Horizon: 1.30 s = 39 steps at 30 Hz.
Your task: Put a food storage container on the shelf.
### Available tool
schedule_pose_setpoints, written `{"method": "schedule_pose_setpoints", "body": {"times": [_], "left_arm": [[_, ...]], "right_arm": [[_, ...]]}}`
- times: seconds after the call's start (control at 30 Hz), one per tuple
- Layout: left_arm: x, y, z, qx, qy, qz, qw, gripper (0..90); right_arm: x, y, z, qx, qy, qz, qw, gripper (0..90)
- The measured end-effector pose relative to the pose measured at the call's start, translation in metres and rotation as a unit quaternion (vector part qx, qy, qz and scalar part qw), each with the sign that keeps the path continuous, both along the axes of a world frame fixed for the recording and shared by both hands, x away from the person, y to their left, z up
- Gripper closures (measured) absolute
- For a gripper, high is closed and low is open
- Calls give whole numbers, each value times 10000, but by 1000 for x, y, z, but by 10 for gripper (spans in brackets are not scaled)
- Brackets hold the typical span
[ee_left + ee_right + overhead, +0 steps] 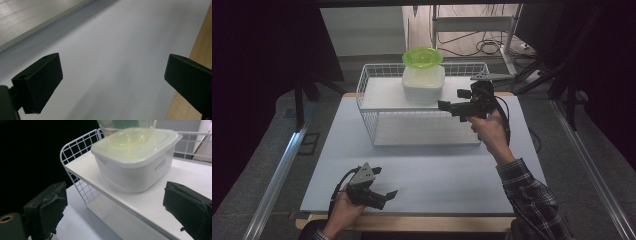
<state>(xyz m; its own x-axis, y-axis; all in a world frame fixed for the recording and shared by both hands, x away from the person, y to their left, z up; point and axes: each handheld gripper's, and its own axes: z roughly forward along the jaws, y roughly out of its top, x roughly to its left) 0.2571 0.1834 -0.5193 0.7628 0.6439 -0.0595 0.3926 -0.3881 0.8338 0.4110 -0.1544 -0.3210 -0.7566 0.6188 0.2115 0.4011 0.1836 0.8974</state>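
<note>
White square plastic tub (136, 163) with a pale translucent lid sits on the top shelf of the white wire rack (371, 102), right gripper (453, 101) spread wide just beside it.

Lid is pressed on all round, and its cloudy yellowish skin hides whatever lies inside; the tub's side carries small grey lettering too fine to read. On the lid stands a lime-green translucent plastic bowl (422, 57), upright, its contents not to be made out. Rack stands at the far end of the pale blue-grey table mat (422, 175); its lower shelf looks bare. Right gripper, held level at the rack's right edge, grasps nothing, the tub lying beyond its black jaws. Left gripper (382, 195) rests low over the mat's near edge, its jaws apart and holding nothing.
</note>
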Motion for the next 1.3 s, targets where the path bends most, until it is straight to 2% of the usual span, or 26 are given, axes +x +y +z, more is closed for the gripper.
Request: {"method": "schedule_pose_setpoints", "body": {"times": [0.5,0.97,1.23,1.3], "left_arm": [[0,-1,0,-27,10,-22,10000,16],[0,-1,-1,41,-29,-56,10000,14],[0,-2,-1,54,-16,-55,10000,14],[0,-2,-1,59,-15,-54,10000,14]], "right_arm": [[-12,-6,-25,-177,23,105,9998,38],[-20,-10,-45,-283,25,137,9995,36],[-26,-9,-57,-537,-146,76,9984,37],[-29,-10,-60,-593,-127,53,9981,35]]}}
